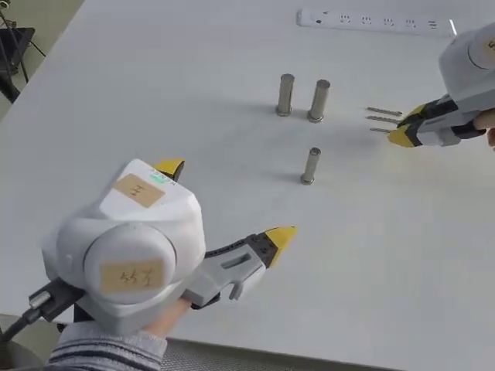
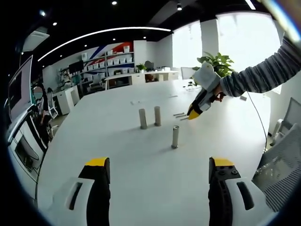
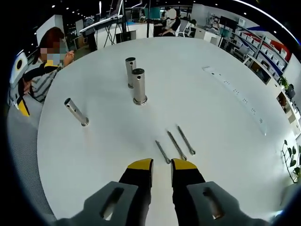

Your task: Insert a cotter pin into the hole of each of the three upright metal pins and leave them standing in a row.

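Two tan stickers [image 1: 140, 189] with handwritten marks are seen on the left gripper [image 1: 225, 201]; the marks cannot be read.

Right gripper [image 3: 161, 165] low over table [image 3: 94, 155], jaws nearly together, narrow gap, nothing between. Three cotter pins [image 3: 176, 143] lie side by side just ahead of tips. Two metal pins [image 3: 138, 86] upright, close together toward table middle. Third metal pin [image 3: 76, 112] apart, nearer left edge. Power strip [image 3: 235, 94] along right edge.

Pwr strip [image 1: 377, 22] on white table [image 1: 155, 100]
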Available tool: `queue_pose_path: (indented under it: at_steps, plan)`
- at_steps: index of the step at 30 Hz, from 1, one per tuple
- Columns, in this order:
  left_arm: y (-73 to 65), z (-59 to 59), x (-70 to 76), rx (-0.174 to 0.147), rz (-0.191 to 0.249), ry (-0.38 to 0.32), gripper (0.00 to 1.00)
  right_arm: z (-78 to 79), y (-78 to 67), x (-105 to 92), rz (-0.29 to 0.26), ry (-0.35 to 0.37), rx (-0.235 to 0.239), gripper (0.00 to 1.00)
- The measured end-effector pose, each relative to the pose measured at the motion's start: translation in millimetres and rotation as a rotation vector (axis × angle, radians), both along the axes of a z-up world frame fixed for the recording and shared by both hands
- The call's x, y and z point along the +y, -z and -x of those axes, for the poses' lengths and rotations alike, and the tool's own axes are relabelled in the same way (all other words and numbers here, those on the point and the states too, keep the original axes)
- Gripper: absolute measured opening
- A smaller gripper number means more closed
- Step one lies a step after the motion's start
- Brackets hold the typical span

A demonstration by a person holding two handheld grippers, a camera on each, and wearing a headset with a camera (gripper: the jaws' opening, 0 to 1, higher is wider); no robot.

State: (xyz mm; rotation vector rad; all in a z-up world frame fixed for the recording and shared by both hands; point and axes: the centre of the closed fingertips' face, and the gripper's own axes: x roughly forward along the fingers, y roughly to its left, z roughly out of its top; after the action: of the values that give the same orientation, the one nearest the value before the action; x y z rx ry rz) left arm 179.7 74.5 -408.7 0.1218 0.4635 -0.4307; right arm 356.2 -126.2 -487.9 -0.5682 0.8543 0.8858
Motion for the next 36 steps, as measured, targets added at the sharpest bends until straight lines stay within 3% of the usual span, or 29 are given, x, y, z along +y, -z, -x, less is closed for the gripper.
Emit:
queue_pose_path:
  at_steps: [8, 13, 17, 23, 24, 26, 28, 30, 33, 36]
  plan:
    - [-0.7, 0.5, 1.0, 0.005, 0.009, -0.008, 0.83, -12.2, 8.0, -0.5, -0.008, 0.015, 0.033, 0.05]
    - [-1.4, 0.4, 4.3, 0.007, 0.009, -0.022, 0.83, -3.7, 4.8, 0.6, -0.003, 0.013, 0.043, 0.03]
    - [0.8, 0.4, 4.8, 0.016, 0.002, -0.019, 0.82, 0.7, 4.9, 2.0, 0.049, -0.084, 0.038, 0.0]
    - [-0.1, -0.6, 4.6, 0.008, -0.011, -0.013, 0.8, 4.6, 4.6, 6.3, 0.147, -0.215, -0.006, 0.0]
    - [-0.2, -0.7, 4.6, 0.008, -0.013, -0.013, 0.8, 6.6, 4.6, 8.0, 0.147, -0.23, -0.009, 0.0]
    - [-0.7, -1.3, 4.6, 0.007, -0.013, -0.011, 0.79, 10.9, 4.5, 15.7, 0.089, -0.211, 0.006, 0.0]
    - [-1.5, -1.7, 4.5, 0.013, -0.004, -0.01, 0.77, 7.1, 4.9, 15.3, 0.09, -0.208, -0.008, 0.0]
    - [-3.0, -2.2, 4.6, 0.019, 0.006, -0.009, 0.75, 9.7, 3.7, 16.3, 0.096, -0.215, -0.033, 0.0]
    - [-7.1, -2.7, 4.2, 0.014, 0.017, -0.002, 0.75, 10.5, -4.7, 23.9, 0.044, -0.193, -0.071, 0.0]
    - [-9.6, -3.2, 4.2, 0.006, 0.008, 0.012, 0.74, 18.8, -16.2, 32.3, 0.031, -0.236, -0.123, 0.0]
